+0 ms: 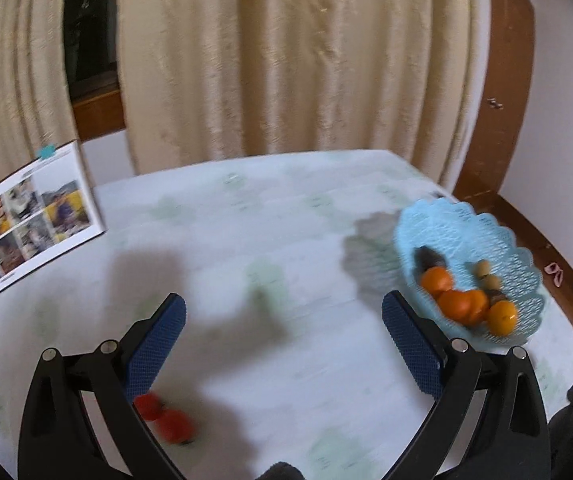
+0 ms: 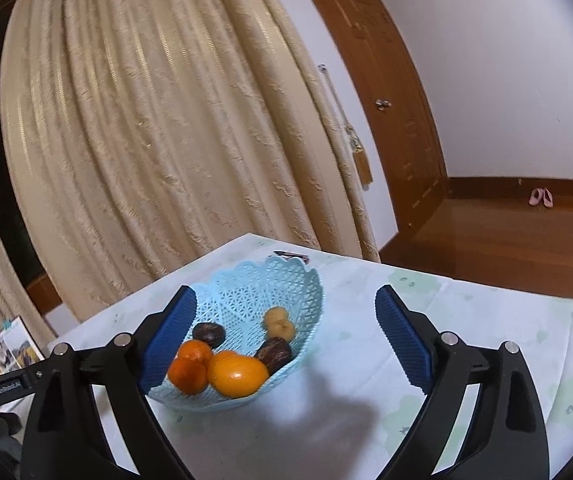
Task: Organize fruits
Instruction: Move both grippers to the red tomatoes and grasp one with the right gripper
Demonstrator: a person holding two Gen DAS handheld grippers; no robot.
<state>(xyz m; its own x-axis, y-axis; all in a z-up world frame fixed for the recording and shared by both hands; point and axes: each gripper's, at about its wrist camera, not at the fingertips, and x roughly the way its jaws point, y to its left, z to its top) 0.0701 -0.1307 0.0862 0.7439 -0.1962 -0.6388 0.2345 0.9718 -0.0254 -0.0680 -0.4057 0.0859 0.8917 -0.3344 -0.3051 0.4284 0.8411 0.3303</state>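
Observation:
A light blue lattice basket point(image 2: 286, 284) stands on the table and holds several fruits: three oranges point(image 2: 236, 374), two dark brown fruits point(image 2: 208, 334) and small tan ones point(image 2: 280, 320). My right gripper point(image 2: 286, 322) hovers over the basket, open, nothing between its blue pads. In the left wrist view the same basket point(image 1: 486, 236) sits at the right, beyond the right finger. My left gripper point(image 1: 284, 322) is open over bare tablecloth. Two small red fruits point(image 1: 164, 416) lie on the table beside the base of its left finger.
A photo calendar point(image 1: 30, 220) stands at the table's far left corner. Cream curtains point(image 1: 286, 60) hang behind the table. A wooden door point(image 2: 386, 100) and wooden floor lie to the right, past the table edge. Part of the other gripper point(image 2: 2, 392) shows at the lower left.

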